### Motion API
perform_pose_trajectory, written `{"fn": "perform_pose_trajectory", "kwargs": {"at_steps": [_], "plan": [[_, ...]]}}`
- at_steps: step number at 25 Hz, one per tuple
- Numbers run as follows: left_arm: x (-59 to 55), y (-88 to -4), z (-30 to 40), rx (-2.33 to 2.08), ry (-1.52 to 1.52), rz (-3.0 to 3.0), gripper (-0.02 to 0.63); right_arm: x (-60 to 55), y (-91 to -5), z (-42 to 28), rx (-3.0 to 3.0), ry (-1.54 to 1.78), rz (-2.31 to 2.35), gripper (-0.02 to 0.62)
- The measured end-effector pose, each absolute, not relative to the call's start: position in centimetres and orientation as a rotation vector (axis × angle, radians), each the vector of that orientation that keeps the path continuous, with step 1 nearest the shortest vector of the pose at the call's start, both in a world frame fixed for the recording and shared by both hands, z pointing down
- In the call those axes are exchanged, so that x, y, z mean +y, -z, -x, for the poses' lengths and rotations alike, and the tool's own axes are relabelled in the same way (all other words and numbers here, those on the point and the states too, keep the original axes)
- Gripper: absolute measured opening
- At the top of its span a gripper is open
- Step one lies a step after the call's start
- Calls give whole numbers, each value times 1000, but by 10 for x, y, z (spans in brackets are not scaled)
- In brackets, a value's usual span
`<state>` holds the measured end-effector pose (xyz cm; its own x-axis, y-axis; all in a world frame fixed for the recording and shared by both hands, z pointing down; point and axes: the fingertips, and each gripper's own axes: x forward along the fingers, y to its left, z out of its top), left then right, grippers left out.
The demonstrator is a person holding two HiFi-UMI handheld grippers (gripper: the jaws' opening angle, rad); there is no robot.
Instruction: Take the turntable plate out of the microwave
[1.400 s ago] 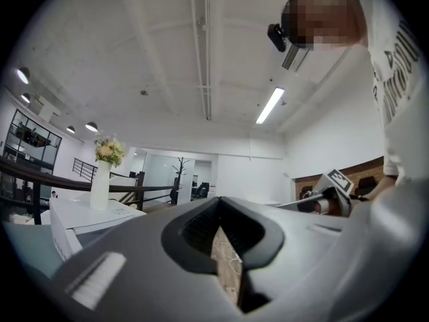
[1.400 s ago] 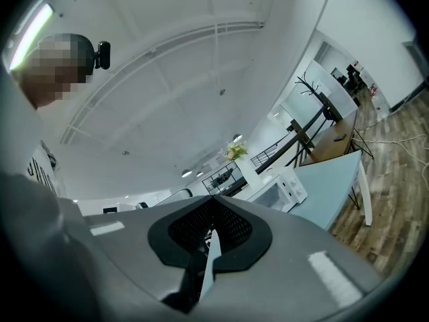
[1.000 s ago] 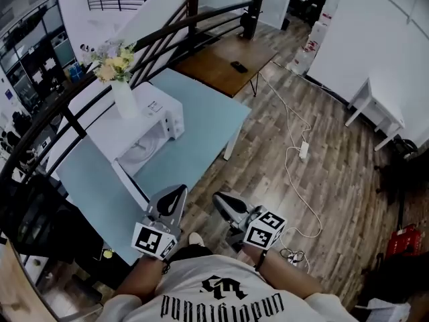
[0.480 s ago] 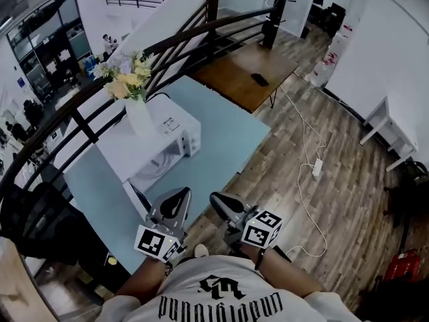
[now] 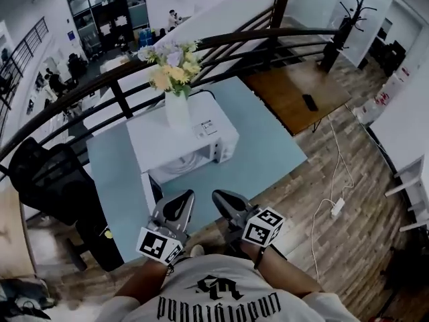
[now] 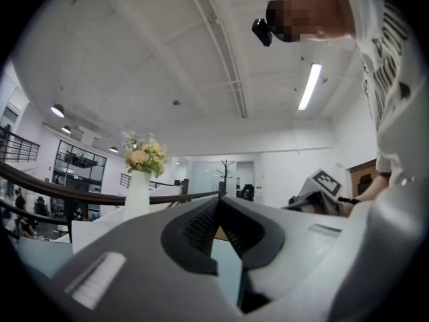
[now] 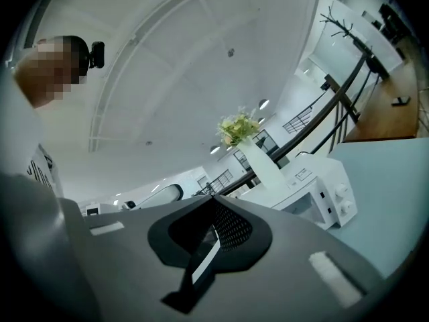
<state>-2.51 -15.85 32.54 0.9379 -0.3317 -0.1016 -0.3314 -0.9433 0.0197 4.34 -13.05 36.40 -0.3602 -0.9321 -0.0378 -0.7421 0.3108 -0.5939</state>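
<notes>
both grippers empty, jaws together: left gripper (image 5: 182,198), right gripper (image 5: 221,200). i judge approach step, nothing grasped yet. turntable plate (image 5: 179,166) sits inside microwave (image 5: 201,129), door looks open, ahead of both tips, well apart. next: i open jaws, reach into cavity, pinch plate rim. head view alone shows plate; right gripper view gives microwave knobs (image 7: 343,200) and vase (image 7: 258,159); left gripper view only vase.

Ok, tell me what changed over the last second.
The person turned toward the table: the microwave, vase on top, swung from the head view's upper left to centre, ahead of the left tool and right tool. Nothing grasped or released; both stay shut, empty.
</notes>
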Motion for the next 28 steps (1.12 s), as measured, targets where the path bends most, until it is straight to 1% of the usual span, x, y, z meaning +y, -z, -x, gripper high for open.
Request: {"fn": "perform_pose_trajectory", "kwargs": {"at_steps": [14,22,28], "plan": [[-181,-344,-4,-1151,171,-2901,49,-176,-374,-98,2490,839,1117,3],[-195,-347,14,-1423,154,-2813,49,-201,-398,-101,2557,933,974,3],[-220,-375,22,-1466,129,-2765,49,-228,-438,-85,2578,1047,947,3]]}}
